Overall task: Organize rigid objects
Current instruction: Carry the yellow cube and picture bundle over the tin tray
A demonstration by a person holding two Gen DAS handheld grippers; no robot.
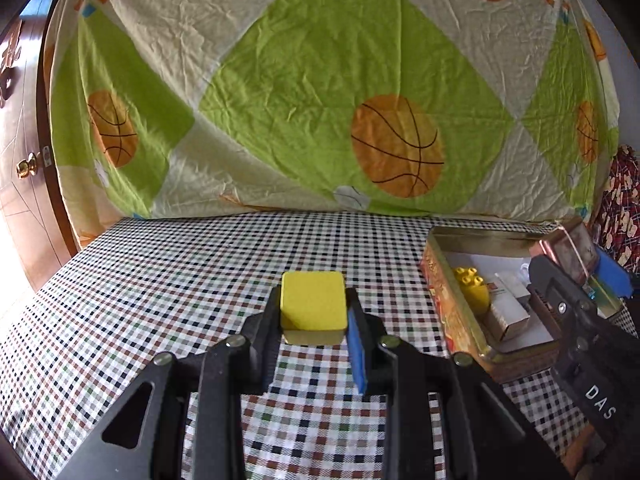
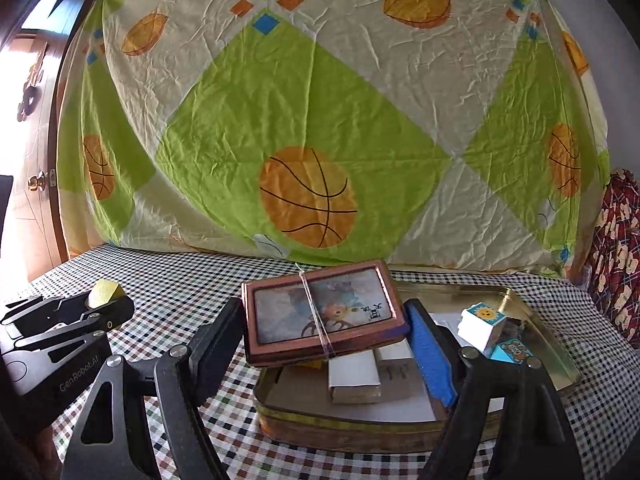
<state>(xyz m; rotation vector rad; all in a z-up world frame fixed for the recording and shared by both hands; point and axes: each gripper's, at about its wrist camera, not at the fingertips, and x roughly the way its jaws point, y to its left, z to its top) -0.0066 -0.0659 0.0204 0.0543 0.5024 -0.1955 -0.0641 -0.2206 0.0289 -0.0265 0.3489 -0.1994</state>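
My left gripper (image 1: 313, 308) is shut on a yellow block (image 1: 313, 304) and holds it just above the checked tablecloth (image 1: 180, 280). It also shows at the left of the right wrist view (image 2: 106, 294). My right gripper (image 2: 326, 320) is shut on a flat copper-coloured tin (image 2: 322, 312) bound with a clear band, and holds it over the left part of the open gold tin tray (image 2: 552, 344). The tray holds a yellow toy brick (image 1: 472, 284), white boxes (image 2: 354, 376) and picture cubes (image 2: 482, 322).
A green and cream basketball-print sheet (image 1: 320, 80) hangs behind the table. A wooden door (image 1: 20, 152) stands at the left. A red patterned cloth (image 2: 618, 248) lies at the far right. The tray sits at the table's right side.
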